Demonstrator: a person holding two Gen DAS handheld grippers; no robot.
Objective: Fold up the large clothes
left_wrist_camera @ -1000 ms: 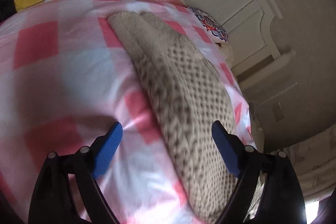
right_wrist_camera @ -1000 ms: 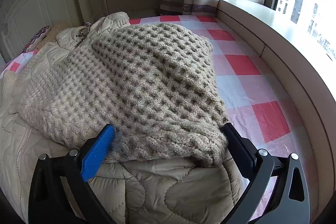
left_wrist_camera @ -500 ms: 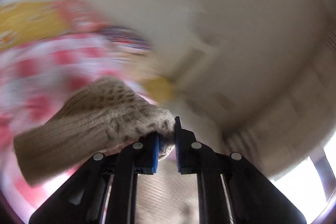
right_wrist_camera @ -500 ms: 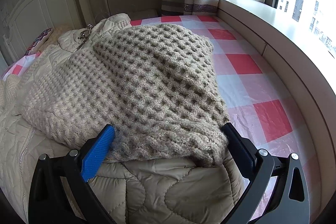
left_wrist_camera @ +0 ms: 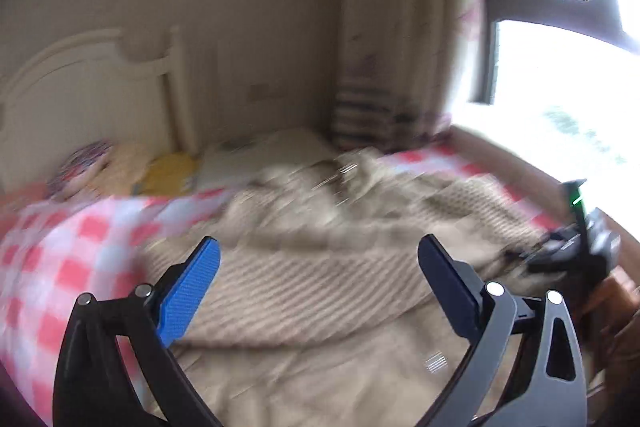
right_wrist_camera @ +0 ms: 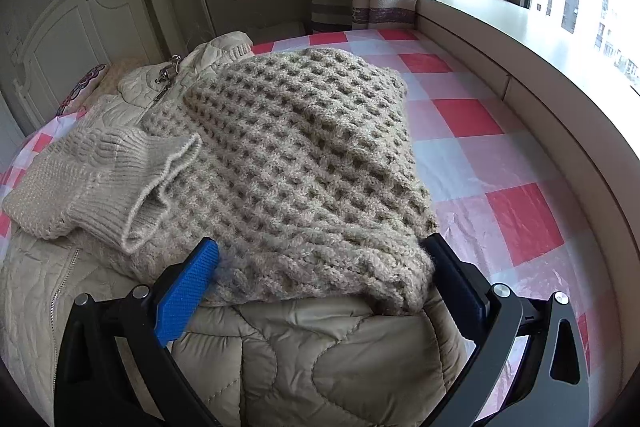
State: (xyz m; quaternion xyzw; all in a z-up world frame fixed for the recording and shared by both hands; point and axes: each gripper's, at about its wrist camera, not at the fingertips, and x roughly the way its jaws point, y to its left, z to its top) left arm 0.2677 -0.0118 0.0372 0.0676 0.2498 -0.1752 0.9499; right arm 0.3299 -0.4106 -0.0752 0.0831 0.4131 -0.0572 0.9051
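Presently the knit sweater (right_wrist_camera: pixel 296 163) lies on a quilted jacket (right_wrist_camera: pixel 320 359) spread over the checked bed sheet (right_wrist_camera: pixel 492 155), directly ahead of both grippers. Its sleeve (right_wrist_camera: pixel 112 179) lies folded across the body, ahead and left of the right gripper (right_wrist_camera: pixel 320 275), evidently to narrow the garment. The right gripper is spread wide, its jaws straddling the near hem, judged to steady that edge. The left gripper (left_wrist_camera: pixel 320 279) is opening, nothing between its jaws, the sweater lying ahead and below it in the blurred left view.
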